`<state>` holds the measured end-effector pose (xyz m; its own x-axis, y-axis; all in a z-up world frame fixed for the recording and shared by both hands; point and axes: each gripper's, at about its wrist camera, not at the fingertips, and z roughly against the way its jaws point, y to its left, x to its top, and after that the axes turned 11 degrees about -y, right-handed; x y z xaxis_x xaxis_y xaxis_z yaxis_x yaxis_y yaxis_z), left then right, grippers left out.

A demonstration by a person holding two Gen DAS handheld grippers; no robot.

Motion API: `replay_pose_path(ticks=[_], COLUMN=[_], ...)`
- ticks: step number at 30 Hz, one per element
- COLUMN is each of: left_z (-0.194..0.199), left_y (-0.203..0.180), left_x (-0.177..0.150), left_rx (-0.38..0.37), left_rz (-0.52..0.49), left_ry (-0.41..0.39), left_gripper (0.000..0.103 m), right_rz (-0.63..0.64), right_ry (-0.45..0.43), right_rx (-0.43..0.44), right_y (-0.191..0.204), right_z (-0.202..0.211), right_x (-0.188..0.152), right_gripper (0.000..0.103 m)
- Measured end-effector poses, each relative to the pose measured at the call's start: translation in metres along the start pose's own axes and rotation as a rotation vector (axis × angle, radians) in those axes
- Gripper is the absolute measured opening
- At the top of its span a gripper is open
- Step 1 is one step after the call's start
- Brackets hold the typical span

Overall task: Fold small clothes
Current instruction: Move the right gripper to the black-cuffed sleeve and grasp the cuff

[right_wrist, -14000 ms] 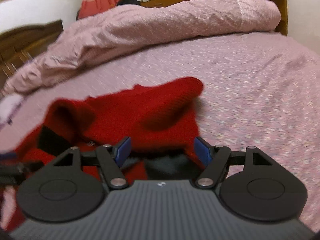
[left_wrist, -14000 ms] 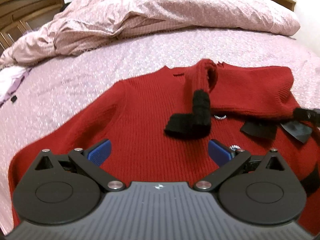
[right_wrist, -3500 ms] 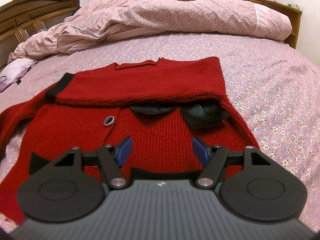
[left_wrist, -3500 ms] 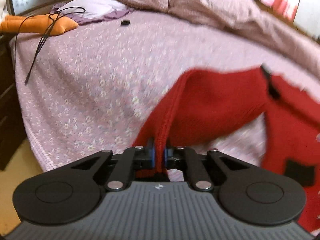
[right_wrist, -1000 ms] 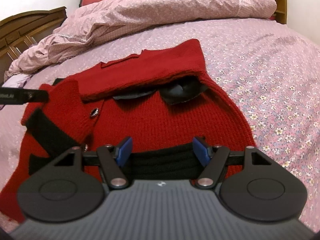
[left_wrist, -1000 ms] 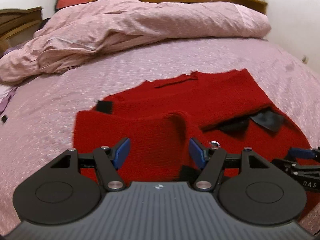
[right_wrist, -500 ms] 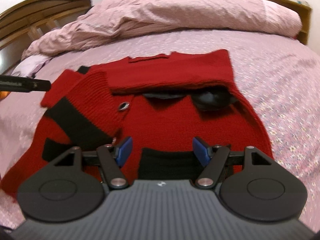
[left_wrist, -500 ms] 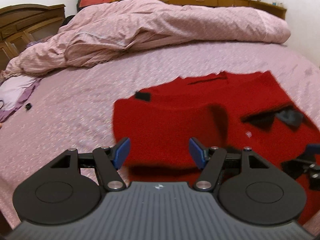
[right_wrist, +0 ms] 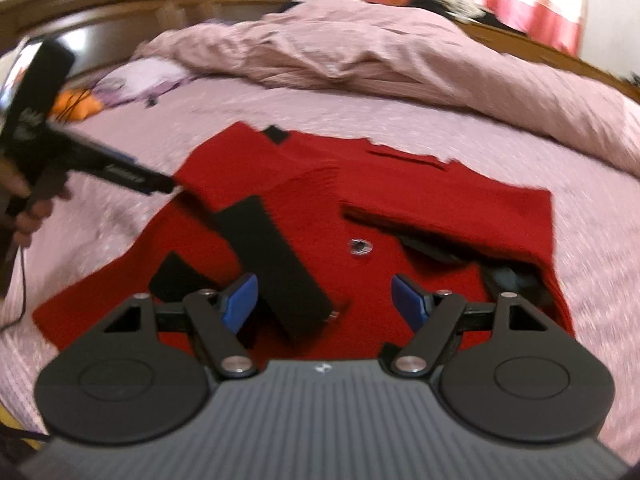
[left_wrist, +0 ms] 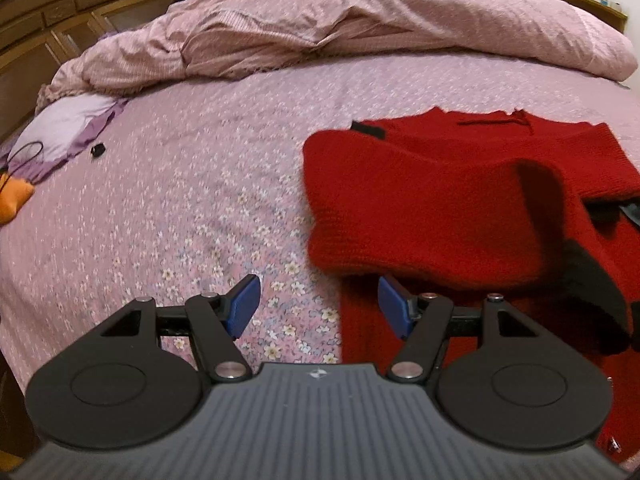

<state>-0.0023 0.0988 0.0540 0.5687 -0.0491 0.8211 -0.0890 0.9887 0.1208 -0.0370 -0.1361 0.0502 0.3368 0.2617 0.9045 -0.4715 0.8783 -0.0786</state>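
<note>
A red knit cardigan (left_wrist: 440,208) with black trim lies on the pink floral bedspread (left_wrist: 180,208). Both sleeves are folded in across its front. The left sleeve's black cuff (right_wrist: 276,264) lies diagonally over the body. A silver button (right_wrist: 360,246) shows at the middle. My left gripper (left_wrist: 318,306) is open and empty, low at the cardigan's left edge. It also shows from the side in the right wrist view (right_wrist: 132,174). My right gripper (right_wrist: 324,300) is open and empty, above the cardigan's lower part.
A rumpled pink duvet (left_wrist: 340,24) is piled across the far side of the bed. A lilac cloth (left_wrist: 68,128), an orange item (left_wrist: 12,200) with a black cable and a small black object (left_wrist: 97,150) lie at the left. A wooden headboard (left_wrist: 60,12) stands behind.
My left gripper has let go of the left sleeve, which now lies folded over the body, and has drawn back to the left. My right gripper has swung left; its view is blurred.
</note>
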Motion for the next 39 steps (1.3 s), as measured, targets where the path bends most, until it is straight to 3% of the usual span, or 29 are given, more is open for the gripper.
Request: replay_pose_path(ticks=[4, 9, 16, 20, 29, 31, 33, 34, 39], left_z=[-0.013, -0.027, -0.04, -0.046, -0.051, -0.054, -0.056, -0.057, -0.059], left_y=[-0.001, -0.002, -0.002, -0.002, -0.01, -0.011, -0.012, -0.011, -0.006], left_x=[-0.005, -0.005, 0.0, 0.001, 0.003, 0.004, 0.005, 0.005, 0.005], left_rx=[0.023, 0.027, 0.051, 0.058, 0.035, 0.041, 0.051, 0.054, 0.061], left_rz=[0.018, 0.026, 0.044, 0.07, 0.064, 0.054, 0.049, 0.049, 0.054], left_ry=[0.023, 0.035, 0.017, 0.01, -0.018, -0.018, -0.015, -0.018, -0.02], left_gripper=[0.07, 0.07, 0.07, 0.07, 0.07, 0.07, 0.07, 0.07, 0.07], right_rz=[0.109, 0.222, -0.019, -0.164, -0.364, -0.405, -0.404, -0.403, -0.403], right_ry=[0.011, 0.013, -0.029, 0.0, 0.054, 0.051, 0.052, 0.048, -0.019], right_rx=[0.044, -0.054, -0.199, -0.16, -0.077, -0.061, -0.048, -0.038, 0.029], right_y=[0.019, 0.027, -0.036, -0.07, -0.094, -0.099, -0.101, -0.103, -0.115], right_z=[-0.017, -0.046, -0.051, -0.057, -0.074, -0.074, -0.072, -0.071, -0.063], right_x=[-0.001, -0.002, 0.013, 0.007, -0.016, -0.016, -0.008, -0.003, 0.045], right_gripper=[0.077, 0.076, 0.073, 0.066, 0.064, 0.049, 0.02, 0.014, 0.01])
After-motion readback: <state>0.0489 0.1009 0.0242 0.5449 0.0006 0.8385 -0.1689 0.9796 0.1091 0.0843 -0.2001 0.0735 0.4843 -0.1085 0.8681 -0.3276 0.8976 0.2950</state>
